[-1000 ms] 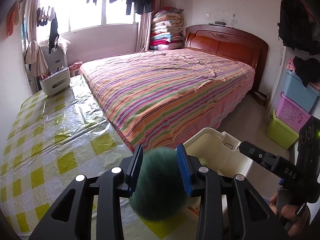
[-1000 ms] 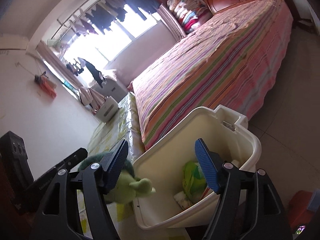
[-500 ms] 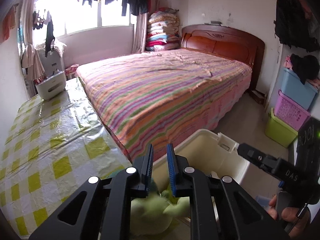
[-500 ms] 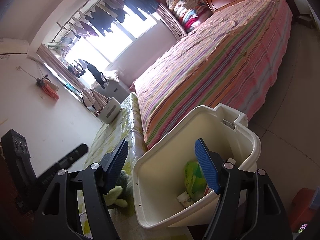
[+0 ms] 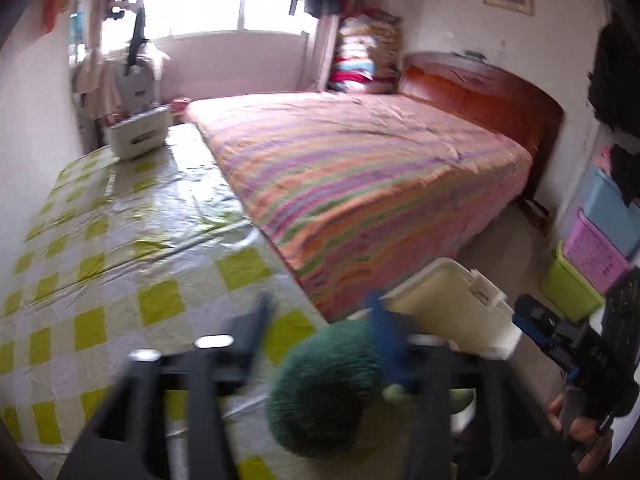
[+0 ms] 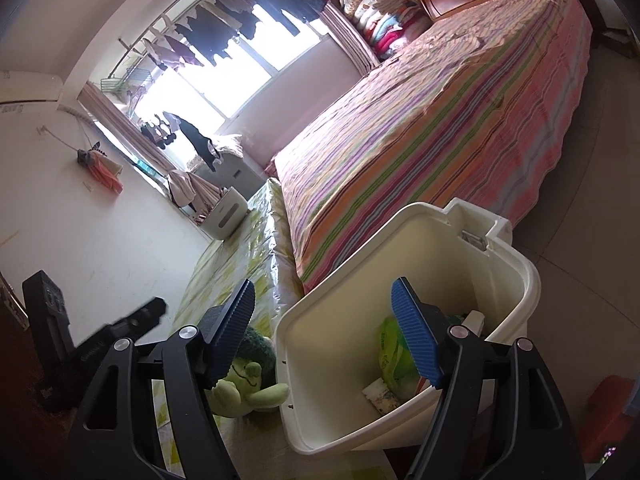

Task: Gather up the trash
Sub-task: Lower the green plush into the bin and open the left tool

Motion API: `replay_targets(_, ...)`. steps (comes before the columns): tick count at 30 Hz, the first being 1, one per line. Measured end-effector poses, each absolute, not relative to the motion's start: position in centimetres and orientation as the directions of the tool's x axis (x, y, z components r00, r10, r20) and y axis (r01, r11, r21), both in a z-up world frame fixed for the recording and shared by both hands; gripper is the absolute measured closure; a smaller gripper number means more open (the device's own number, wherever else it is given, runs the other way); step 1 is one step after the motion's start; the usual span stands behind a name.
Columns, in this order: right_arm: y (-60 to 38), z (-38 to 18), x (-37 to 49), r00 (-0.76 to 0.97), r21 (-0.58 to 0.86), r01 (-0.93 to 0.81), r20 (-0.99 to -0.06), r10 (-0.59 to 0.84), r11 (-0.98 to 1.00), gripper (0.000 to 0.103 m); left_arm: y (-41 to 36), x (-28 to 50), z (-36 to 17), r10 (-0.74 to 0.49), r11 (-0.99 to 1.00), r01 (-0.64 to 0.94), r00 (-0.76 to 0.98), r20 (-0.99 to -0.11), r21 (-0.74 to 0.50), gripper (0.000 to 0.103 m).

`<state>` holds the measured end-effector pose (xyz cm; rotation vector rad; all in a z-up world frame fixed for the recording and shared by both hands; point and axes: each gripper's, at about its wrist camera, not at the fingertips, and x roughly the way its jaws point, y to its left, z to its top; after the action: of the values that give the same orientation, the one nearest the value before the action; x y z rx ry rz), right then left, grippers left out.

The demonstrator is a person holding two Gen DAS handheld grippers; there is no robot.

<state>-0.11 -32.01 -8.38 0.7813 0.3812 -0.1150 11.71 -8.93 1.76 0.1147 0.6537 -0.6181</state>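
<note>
The left gripper (image 5: 316, 320) is opening its jaws; the view is motion-blurred, but the two fingers are standing well apart. The green plush toy (image 5: 326, 388) is sitting low between them, nearer the blue-padded finger (image 5: 384, 340); whether that pad is touching the fur cannot be told, and the other finger is standing clear of it. The right gripper (image 6: 324, 332) is holding its jaws spread wide with nothing pinched between the ribbed blue pads (image 6: 416, 344).

In the right wrist view the toy (image 6: 248, 376) is lying on the checked tablecloth (image 6: 236, 264), just beside the outer wall of the cream bin (image 6: 320, 360), with one limb reaching toward that wall. The toy is outside the bin. The bin is leaning open-mouthed toward the camera, and inside it a green plastic bag (image 6: 394, 356) and a scrap of printed paper (image 6: 380, 394) are lying at the bottom.

The yellow-and-white cloth (image 5: 120, 264) is covering a surface that is running alongside a bed with a striped cover (image 5: 360, 184). A white box (image 5: 138, 136) is standing at the far end of the cloth, below the window. At the lower right edge of the left wrist view, a hand (image 5: 580, 428) is gripping the handle of the right-hand tool. Stacked coloured baskets (image 5: 592, 256) are standing against the wall beyond the bed's foot.
</note>
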Motion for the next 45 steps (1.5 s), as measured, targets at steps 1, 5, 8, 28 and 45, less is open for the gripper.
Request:
replay_targets(1, -32.0, -8.4, -0.1, 0.925, 0.663, 0.238, -0.377, 0.042, 0.71, 0.033, -8.5, 11.7, 1.9, -0.494, 0.825, 0.559, 0.639, -0.59, -0.085, 0.033)
replay_targets(5, -31.9, -8.5, 0.1, 0.924, 0.666, 0.235, -0.378, 0.049, 0.708, 0.033, -7.2, 12.4, 1.7, -0.433, 0.861, 0.506, 0.676, -0.597, -0.052, 0.029)
replay_targets(8, -31.9, -8.5, 0.1, 0.925, 0.665, 0.235, -0.378, 0.048, 0.709, 0.033, -6.1, 13.6, 0.9, -0.41, 0.877, 0.475, 0.653, -0.637, -0.078, 0.029)
replay_targets(28, -32.1, -8.8, -0.1, 0.927, 0.667, 0.231, -0.372, 0.048, 0.709, 0.032, -8.9, 12.8, -2.0, -0.678, 0.682, 0.599, 0.305, -0.668, -0.419, 0.026)
replay_targets(45, -33.1, -7.7, -2.5, 0.95, 0.703, 0.239, -0.311, -0.013, 0.67, 0.032, -15.1, 11.4, -1.9, -0.657, 0.662, 0.679, 0.32, -0.682, -0.319, 0.026)
